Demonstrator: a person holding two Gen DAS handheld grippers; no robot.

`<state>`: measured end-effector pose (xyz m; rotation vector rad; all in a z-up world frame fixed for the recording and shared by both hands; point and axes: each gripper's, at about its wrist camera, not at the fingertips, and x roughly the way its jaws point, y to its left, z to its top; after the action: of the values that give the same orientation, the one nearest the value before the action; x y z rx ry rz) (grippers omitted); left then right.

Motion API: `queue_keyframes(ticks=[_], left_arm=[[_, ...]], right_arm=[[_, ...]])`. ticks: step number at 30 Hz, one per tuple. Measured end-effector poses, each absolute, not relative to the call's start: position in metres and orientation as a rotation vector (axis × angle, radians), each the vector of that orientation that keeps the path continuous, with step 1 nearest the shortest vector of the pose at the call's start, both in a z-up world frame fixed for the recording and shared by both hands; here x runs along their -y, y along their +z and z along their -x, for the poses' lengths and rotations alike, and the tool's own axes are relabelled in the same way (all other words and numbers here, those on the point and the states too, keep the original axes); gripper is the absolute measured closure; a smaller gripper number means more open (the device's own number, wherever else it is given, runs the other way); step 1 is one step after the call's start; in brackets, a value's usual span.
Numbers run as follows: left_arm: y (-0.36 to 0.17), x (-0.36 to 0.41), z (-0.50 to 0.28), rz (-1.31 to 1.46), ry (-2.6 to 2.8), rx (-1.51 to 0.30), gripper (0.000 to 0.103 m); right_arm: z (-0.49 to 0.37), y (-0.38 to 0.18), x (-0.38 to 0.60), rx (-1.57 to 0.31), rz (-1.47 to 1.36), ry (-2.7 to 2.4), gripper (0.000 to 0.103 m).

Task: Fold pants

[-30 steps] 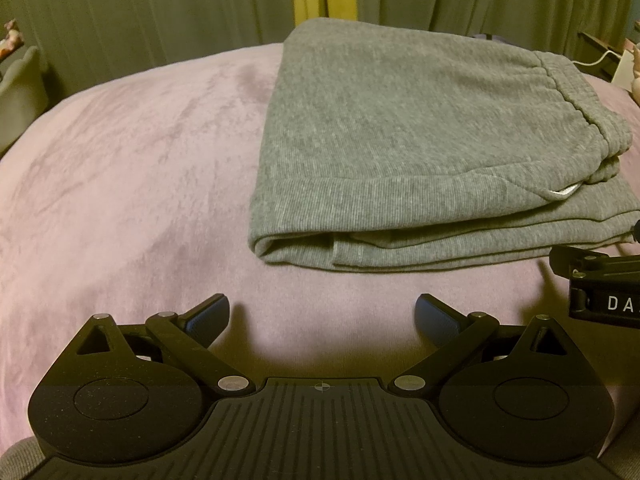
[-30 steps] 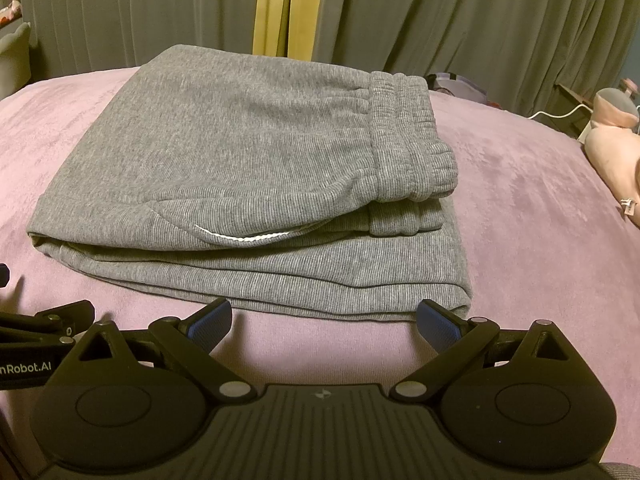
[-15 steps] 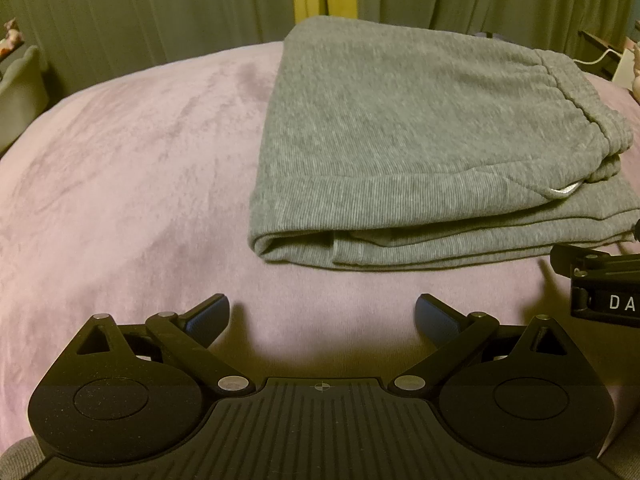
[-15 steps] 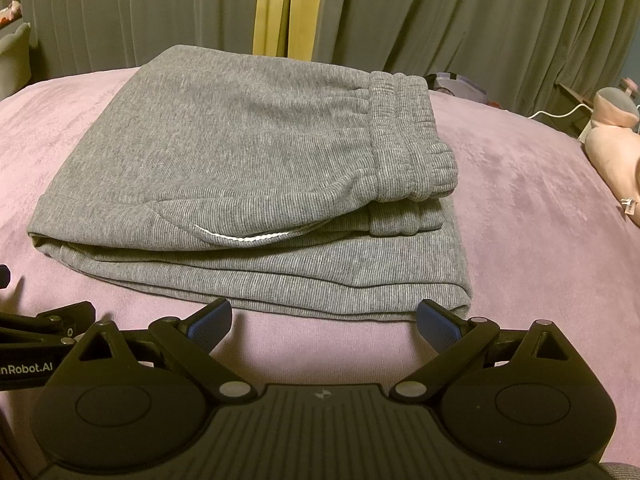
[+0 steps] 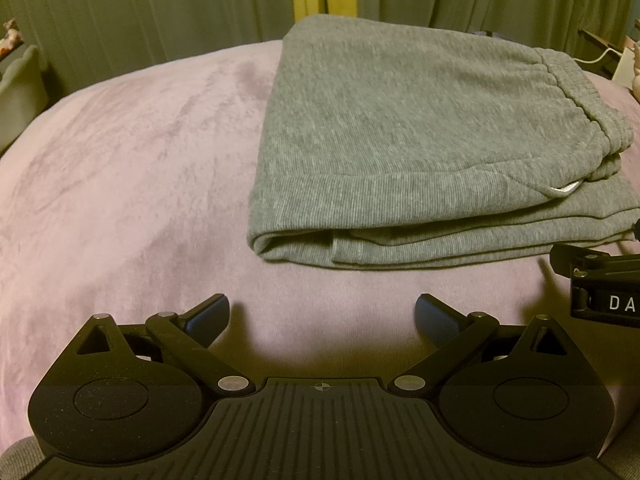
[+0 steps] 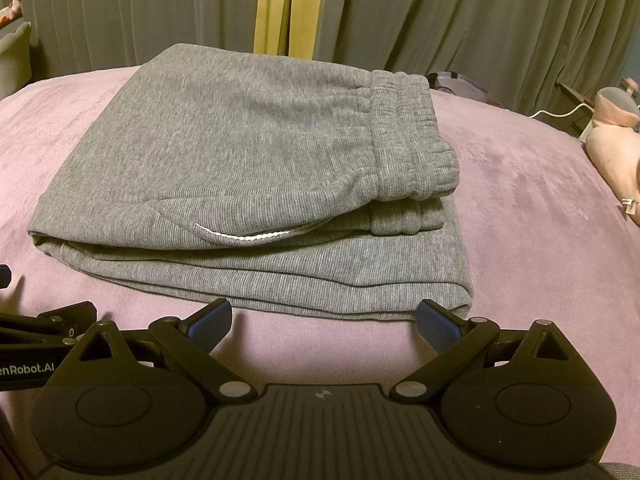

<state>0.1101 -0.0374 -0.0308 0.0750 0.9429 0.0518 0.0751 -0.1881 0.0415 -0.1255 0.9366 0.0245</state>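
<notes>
We are in a home bedroom: a bed under a pink plush blanket (image 6: 520, 184), drawn green curtains (image 6: 460, 20), a soft toy (image 6: 616, 148).

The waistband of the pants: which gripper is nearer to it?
Right. The right gripper sits open by the pants' near edge, below the waistband. The left gripper, open, is off toward the folded end.

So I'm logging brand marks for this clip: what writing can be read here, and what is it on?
"DA", cut off by the frame edge: on the right gripper, seen from the left wrist view.
"enRobot.AI", its start cut off: on the left gripper, seen from the right wrist view.
The gray sweatpants show no legible text.
</notes>
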Motion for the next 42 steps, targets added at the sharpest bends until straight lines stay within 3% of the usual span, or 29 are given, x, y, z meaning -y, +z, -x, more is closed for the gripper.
queue_keyframes(ticks=[42], left_arm=[[-0.0323, 0.0347, -0.1115, -0.078, 0.046, -0.947, 0.001]], right_arm=[[-0.0753, 0.0412, 0.189, -0.937, 0.125, 0.025, 0.004]])
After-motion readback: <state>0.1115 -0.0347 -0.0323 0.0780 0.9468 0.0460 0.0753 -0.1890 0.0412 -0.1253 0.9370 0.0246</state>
